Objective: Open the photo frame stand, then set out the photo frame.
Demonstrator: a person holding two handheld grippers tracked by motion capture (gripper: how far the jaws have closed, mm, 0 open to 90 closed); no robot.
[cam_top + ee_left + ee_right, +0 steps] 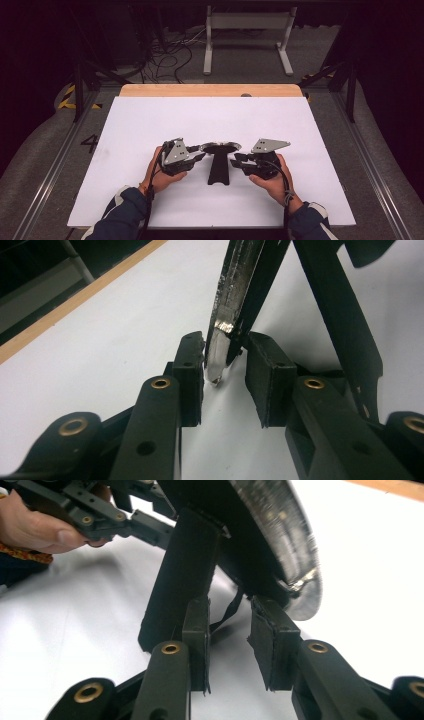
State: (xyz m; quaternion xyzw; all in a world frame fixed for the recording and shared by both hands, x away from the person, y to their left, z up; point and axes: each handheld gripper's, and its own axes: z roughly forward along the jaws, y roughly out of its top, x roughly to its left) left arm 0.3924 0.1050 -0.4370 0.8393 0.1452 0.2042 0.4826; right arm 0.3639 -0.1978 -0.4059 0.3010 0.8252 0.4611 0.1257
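Black stand (219, 167) sits on the tabletop (150, 125) between my tools: left tool (200, 156) and right tool (236, 159) both open, flanking its ring.

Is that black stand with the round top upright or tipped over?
Upright: the stand rests on its foot on the white table, its round top up between both tongs.
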